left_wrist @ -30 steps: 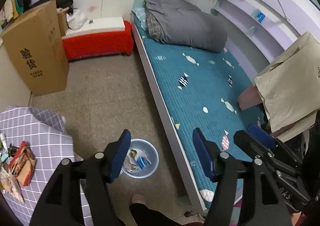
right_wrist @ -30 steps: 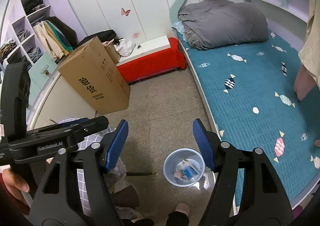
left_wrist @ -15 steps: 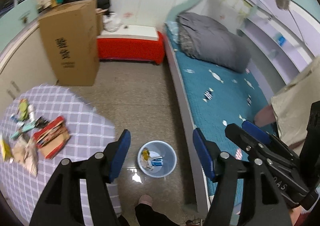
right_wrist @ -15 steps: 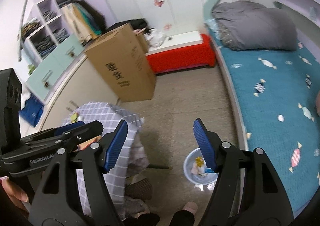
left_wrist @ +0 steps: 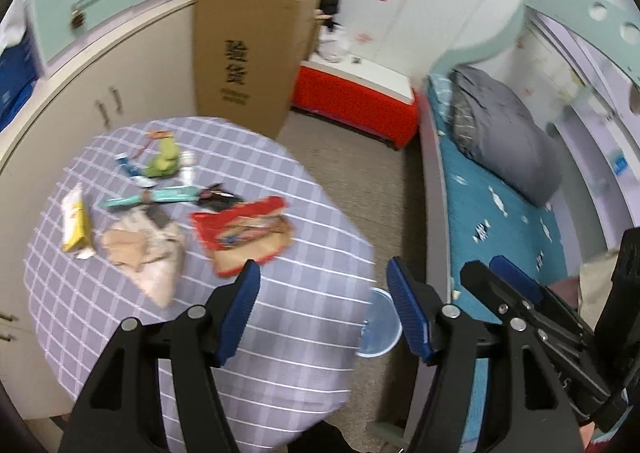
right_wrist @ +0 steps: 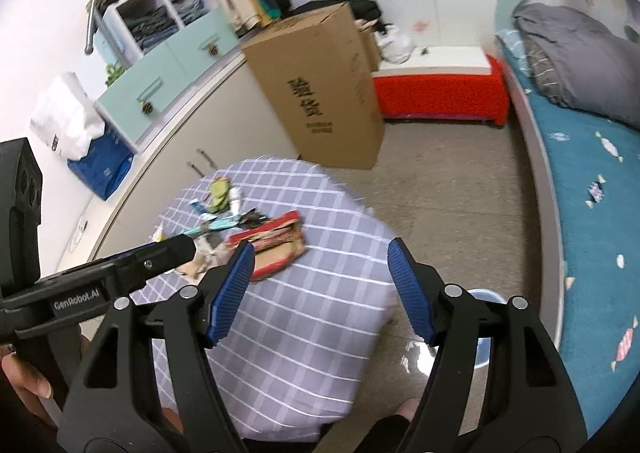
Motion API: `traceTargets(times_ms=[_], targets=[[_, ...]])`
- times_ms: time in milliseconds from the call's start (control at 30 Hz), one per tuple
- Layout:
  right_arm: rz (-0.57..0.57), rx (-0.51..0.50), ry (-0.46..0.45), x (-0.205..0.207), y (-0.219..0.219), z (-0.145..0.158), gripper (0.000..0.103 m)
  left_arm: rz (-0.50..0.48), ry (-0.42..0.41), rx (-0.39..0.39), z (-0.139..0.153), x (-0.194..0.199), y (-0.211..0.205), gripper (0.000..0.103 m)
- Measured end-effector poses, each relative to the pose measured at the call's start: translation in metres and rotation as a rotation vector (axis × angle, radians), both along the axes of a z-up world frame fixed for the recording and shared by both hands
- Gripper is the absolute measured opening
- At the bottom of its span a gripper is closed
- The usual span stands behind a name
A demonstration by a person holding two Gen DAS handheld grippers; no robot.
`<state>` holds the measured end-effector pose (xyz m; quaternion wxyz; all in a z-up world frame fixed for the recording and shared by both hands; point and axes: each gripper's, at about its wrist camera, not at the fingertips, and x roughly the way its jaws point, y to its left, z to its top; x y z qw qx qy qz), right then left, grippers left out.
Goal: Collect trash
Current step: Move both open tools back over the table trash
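We read two large black Chinese characters, 验货, printed on the side face of the tall cardboard box (right_wrist: 320,93), which stands at about 12 o'clock from the desk (right_wrist: 304,317) in the right wrist view; the same characters appear on the box in the left wrist view. Below them run two lines of smaller print, too blurred for us to read. We read the white brand mark "GenRobot.AI" on the black body of the left gripper (right_wrist: 76,299), at about 9 o'clock in the right wrist view. The wrappers on the desk carry print we cannot read.
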<state>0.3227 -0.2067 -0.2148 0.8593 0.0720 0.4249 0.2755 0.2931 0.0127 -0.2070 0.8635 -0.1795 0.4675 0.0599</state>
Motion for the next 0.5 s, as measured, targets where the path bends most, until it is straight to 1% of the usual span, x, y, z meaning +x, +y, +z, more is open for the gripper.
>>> traceTargets(times_ms=[233, 367, 500], targets=[[0.058, -0.016, 0.043, -0.012, 0.096, -0.018, 0.069, 0.087, 0.055, -0.018, -0.021, -0.014, 0.103, 0.065], [0.089, -0.029, 0.077, -0.016, 0.152, -0.038, 0.069, 0.151, 0.110, -0.023, -0.043, -0.026, 0.171, 0.066], [0.122, -0.044, 0.109, -0.019, 0.202, -0.056, 0.069, 0.201, 0.164, -0.029, -0.063, -0.033, 0.222, 0.066]])
